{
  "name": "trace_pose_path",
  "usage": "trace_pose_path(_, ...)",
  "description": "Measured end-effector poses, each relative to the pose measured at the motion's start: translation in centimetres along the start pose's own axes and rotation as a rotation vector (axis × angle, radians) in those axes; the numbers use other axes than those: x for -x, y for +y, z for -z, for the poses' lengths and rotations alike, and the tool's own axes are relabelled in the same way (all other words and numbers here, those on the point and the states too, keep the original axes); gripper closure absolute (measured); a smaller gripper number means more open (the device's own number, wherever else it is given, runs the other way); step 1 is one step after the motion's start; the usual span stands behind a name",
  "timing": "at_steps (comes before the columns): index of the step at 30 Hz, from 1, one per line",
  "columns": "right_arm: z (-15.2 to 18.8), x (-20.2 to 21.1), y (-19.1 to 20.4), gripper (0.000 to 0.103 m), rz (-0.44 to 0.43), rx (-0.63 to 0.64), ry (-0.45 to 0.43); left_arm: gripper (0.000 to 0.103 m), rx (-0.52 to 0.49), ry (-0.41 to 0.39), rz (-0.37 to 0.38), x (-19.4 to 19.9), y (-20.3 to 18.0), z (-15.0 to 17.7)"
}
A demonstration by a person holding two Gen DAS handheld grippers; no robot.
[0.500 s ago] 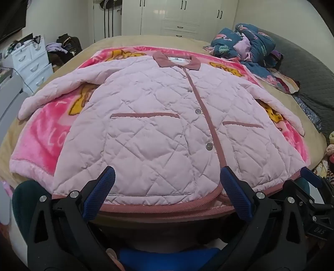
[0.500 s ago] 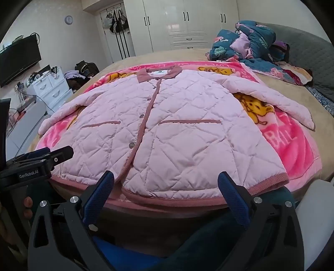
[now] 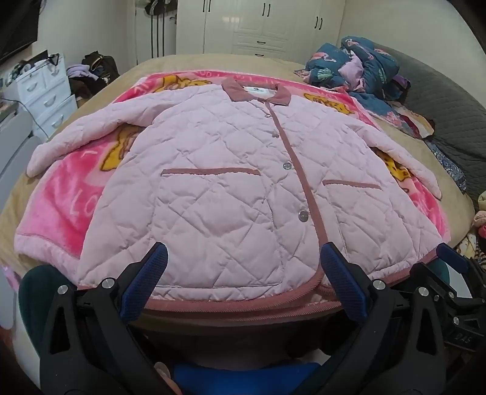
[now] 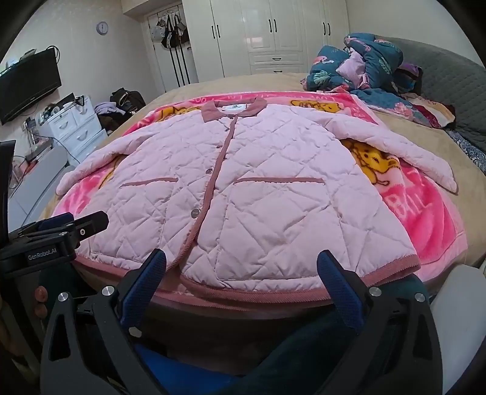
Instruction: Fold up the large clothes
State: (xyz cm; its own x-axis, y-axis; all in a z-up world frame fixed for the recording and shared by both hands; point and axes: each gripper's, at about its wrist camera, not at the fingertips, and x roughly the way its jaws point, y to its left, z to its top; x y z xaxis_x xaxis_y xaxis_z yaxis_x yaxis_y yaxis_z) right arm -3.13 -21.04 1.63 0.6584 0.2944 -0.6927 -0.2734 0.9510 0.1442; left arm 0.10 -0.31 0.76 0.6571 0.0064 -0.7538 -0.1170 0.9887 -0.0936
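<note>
Left claw (image 3: 243, 282) nudged forward, quilted puffy pink jacket (image 3: 231, 194), ribbed hem

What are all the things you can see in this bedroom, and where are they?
jacket: one, pale pink quilted with dusty-rose trim, spread flat and buttoned on the blanket
blanket: one, bright pink with yellow cartoon bears, under the jacket on the bed
bed: one, tan cover, fills the middle of the room
bedding pile: one heap, teal with pink prints, far right of the bed
wardrobe: one, white, back wall
drawer unit: one, white, left of the bed
television: one, black, left wall
clock: one, round, back wall
left tool: open, empty, at the jacket's hem
right tool: open, empty, at the hem
</note>
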Motion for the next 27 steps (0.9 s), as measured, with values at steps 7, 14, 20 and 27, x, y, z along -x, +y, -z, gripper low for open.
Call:
trace_pose_path(7,-0.21,0.12,0.12,0.004,0.014,0.008,-0.003,0.009,-0.001,-0.003,0.001,0.01,0.15,0.02)
trace_pose_path(14,-0.27,0.18,0.09,0.004,0.017,0.006,-0.005,0.009,-0.001,-0.004,0.002,0.06,0.21,-0.13)
trace_pose_path(20,-0.27,0.1,0.08,0.004,0.013,0.008,-0.003,0.009,0.001,-0.009,0.008,0.06,0.61,-0.06)
trace_pose_path(27,-0.26,0.0,0.15,0.004,0.012,0.007,-0.002,0.009,0.0,-0.009,0.007,0.08,0.63,-0.07)
